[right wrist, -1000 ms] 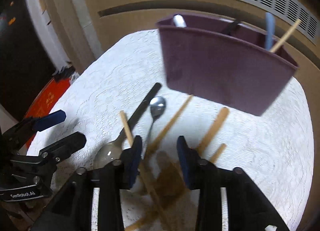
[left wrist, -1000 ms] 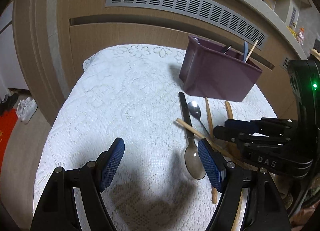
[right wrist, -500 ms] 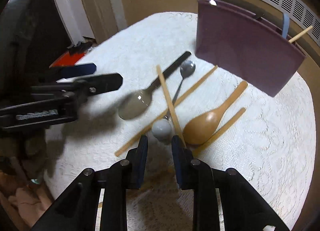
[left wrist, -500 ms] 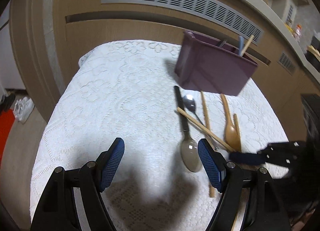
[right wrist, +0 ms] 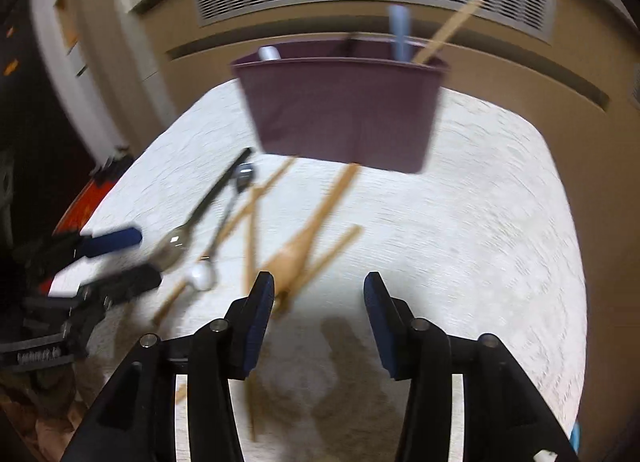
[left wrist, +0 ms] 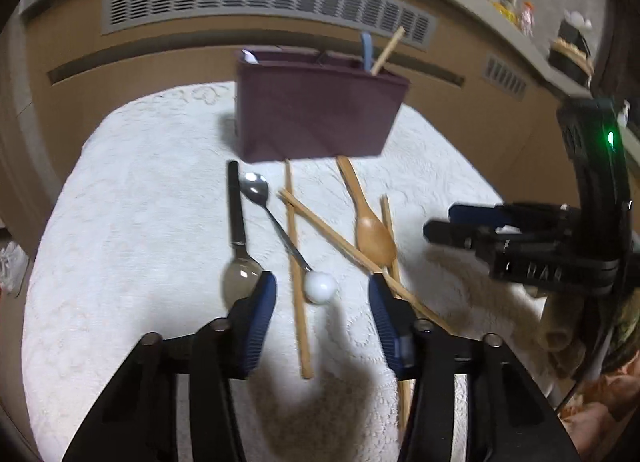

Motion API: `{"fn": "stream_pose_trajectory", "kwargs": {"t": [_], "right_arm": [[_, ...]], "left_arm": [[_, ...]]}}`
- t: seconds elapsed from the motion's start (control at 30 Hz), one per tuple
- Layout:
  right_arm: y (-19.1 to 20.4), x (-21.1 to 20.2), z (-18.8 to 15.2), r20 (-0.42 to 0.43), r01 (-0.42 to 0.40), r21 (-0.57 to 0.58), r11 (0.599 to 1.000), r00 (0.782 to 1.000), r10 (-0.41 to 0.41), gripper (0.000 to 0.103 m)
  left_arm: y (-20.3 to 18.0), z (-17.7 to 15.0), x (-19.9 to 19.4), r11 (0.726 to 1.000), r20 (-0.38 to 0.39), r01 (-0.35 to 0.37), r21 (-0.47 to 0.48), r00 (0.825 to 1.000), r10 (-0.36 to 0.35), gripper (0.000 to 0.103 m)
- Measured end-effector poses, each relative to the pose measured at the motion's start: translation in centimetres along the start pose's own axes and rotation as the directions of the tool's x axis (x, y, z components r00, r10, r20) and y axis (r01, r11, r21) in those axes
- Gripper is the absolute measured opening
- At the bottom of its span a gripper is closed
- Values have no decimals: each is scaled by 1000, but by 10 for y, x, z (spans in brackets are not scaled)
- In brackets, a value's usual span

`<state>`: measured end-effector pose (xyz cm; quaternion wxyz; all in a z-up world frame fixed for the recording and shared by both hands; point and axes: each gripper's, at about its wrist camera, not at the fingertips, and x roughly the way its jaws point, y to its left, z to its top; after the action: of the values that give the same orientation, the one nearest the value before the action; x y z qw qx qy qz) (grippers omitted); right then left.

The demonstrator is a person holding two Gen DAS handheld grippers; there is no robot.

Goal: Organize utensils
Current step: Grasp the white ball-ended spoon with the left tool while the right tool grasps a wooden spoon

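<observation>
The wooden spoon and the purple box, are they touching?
Cannot tell. In the left wrist view the wooden spoon runs its handle up to the purple box's bottom edge, which hides the tip; the right wrist view is blurred.

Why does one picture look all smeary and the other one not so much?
Right wrist view: motion blur smears the purple plastic utensil holder, the light wooden spoon and the white lace tablecloth. Left wrist view: sharper, so the small steel spoon with a white ball end shows clearly, with dark jaw shadows on the cloth. Both views: the fisheye lens bends the wall vent into a curve.
</observation>
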<state>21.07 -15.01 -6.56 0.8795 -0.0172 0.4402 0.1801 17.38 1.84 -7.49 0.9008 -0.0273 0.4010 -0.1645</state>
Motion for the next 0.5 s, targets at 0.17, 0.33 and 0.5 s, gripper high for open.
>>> {"fn": "stream_pose_trajectory", "kwargs": {"t": [0.17,0.33,0.5], "right_arm": [[-16,4,-10,2,0,44,999,1000,0,49],[-22,11,-17,-11,-13,76,997,1000,14,49],[-20,12,-19,-13,-12,69,998,1000,13,49]], "left_arm": [[-4,1,18,999,-47,-28,-21,999,28,46],[-9,4,35,997,-73,-70,-13,995,69,36],[-9,4,37,991,-50,-132,11,990,132,25]]}}
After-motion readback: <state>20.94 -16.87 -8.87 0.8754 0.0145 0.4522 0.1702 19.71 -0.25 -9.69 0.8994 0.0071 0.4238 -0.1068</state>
